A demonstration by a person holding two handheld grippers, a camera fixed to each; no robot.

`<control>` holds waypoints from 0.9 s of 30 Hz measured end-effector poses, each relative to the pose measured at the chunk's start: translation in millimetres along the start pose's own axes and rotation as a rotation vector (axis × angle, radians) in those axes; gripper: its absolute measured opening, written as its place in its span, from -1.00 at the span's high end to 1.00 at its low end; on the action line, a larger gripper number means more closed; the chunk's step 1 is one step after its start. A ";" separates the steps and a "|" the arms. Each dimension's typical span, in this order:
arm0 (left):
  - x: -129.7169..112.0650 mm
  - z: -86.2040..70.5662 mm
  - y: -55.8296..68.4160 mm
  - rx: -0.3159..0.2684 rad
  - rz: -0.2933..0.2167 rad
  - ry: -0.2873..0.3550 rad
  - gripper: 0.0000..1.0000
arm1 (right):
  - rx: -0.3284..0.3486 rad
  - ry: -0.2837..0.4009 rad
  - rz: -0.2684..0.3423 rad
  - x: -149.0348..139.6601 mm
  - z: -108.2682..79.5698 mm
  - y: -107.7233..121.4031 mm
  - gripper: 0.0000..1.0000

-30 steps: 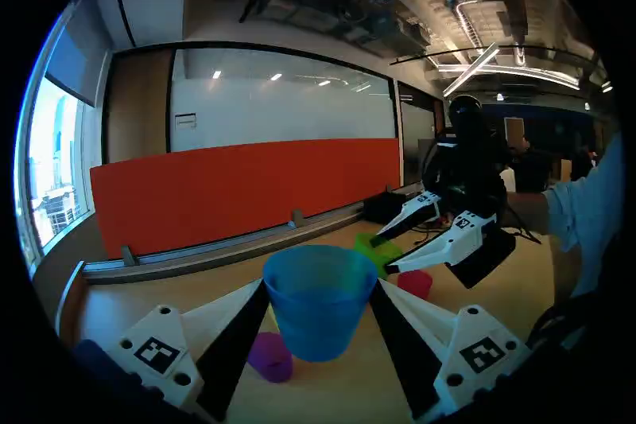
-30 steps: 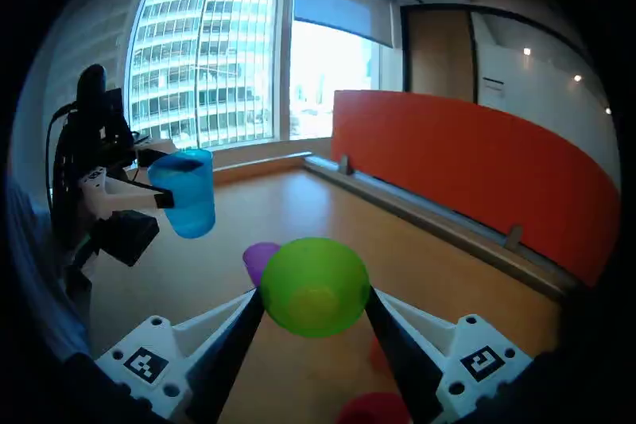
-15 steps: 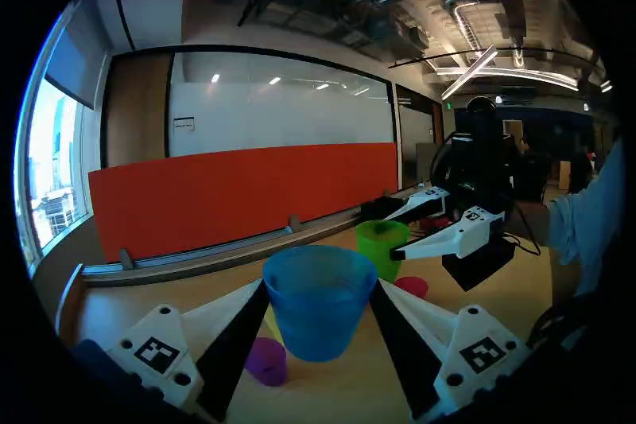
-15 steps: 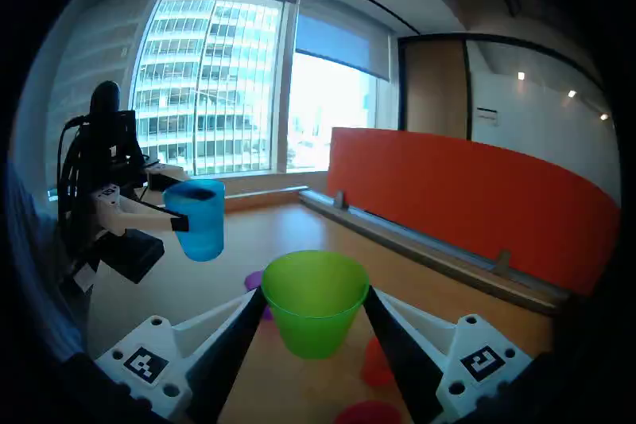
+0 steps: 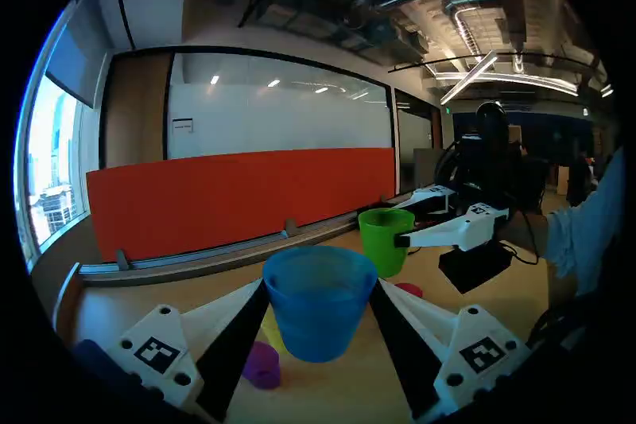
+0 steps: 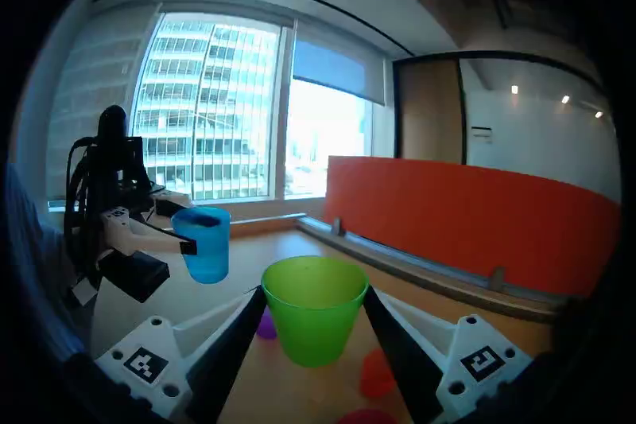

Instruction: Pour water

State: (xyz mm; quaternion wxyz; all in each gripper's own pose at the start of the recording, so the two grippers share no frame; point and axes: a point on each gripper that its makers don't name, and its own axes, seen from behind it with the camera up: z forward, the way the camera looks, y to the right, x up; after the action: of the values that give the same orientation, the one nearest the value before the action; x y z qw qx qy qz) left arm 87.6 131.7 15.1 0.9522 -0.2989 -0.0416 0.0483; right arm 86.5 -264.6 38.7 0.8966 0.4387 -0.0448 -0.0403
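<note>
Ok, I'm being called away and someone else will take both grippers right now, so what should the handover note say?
Left gripper: shut on the blue cup, upright, above the table.
Right gripper: shut on the green cup, upright, apart from the blue one.
On the table: a purple cup and a red cup.
Done: both cups grasped and lifted.
To do: tip one over the other; which holds water I cannot tell.

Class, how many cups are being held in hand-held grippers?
2. The blue cup sits in the left hand-held gripper, the green cup in the right hand-held gripper. No further held cup seems hidden.
</note>
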 end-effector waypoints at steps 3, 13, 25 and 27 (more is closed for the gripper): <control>1.1 0.5 1.2 -0.002 -0.001 0.002 -0.72 | 0.003 0.014 -0.007 3.3 -1.9 -0.9 -0.84; 5.4 3.8 5.5 -0.010 0.008 0.005 -0.72 | 0.029 0.038 -0.002 10.2 -5.1 -6.2 -0.82; 17.4 11.4 7.8 -0.020 0.036 0.026 -0.72 | 0.054 0.049 -0.012 8.9 -11.6 -13.7 -0.82; 20.5 12.4 8.2 -0.021 0.049 0.031 -0.72 | 0.060 0.048 -0.010 7.4 -12.6 -16.0 -0.82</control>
State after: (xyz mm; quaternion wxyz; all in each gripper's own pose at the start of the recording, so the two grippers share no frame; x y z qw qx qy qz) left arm 106.0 147.8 21.6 0.9480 -0.3106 -0.0201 0.0665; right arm 94.7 -265.4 18.7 0.8836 0.4665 -0.0222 -0.0331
